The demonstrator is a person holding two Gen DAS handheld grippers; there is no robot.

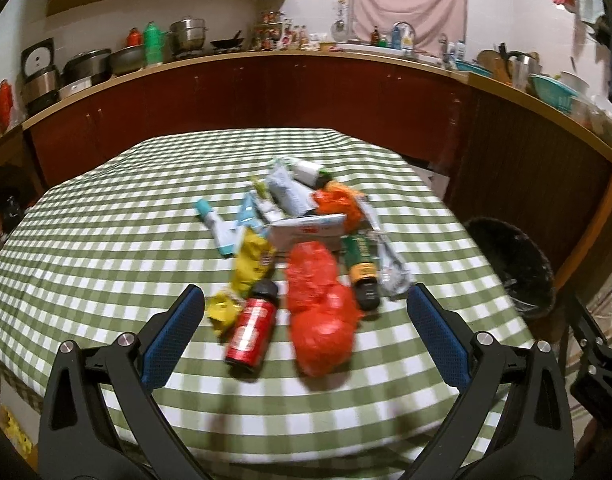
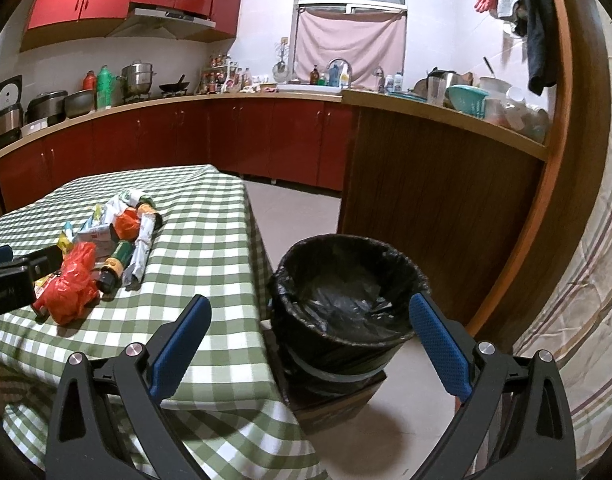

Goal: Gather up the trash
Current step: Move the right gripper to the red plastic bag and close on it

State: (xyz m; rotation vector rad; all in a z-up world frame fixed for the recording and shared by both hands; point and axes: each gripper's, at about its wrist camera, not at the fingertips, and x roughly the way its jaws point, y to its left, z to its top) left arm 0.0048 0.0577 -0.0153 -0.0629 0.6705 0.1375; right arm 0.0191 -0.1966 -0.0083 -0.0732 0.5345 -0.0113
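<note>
A heap of trash lies on the green checked table (image 1: 86,264): a red plastic bag (image 1: 320,312), a red bottle with a black cap (image 1: 252,330), a yellow wrapper (image 1: 250,264), a green and yellow bottle (image 1: 362,270), a white box (image 1: 306,232) and an orange bag (image 1: 338,202). My left gripper (image 1: 305,304) hangs open just short of the red bottle and red bag, holding nothing. A bin lined with a black bag (image 2: 348,296) stands on the floor beside the table's right edge. My right gripper (image 2: 309,314) is open and empty above the table corner and the bin.
The bin sits on a brown cardboard box (image 2: 338,408). A wooden counter end (image 2: 426,200) rises behind it, and a striped cloth (image 2: 578,320) hangs at the right. Red kitchen cabinets (image 2: 186,140) with pots and bottles line the back wall. The left gripper's body (image 2: 14,276) shows at the left edge.
</note>
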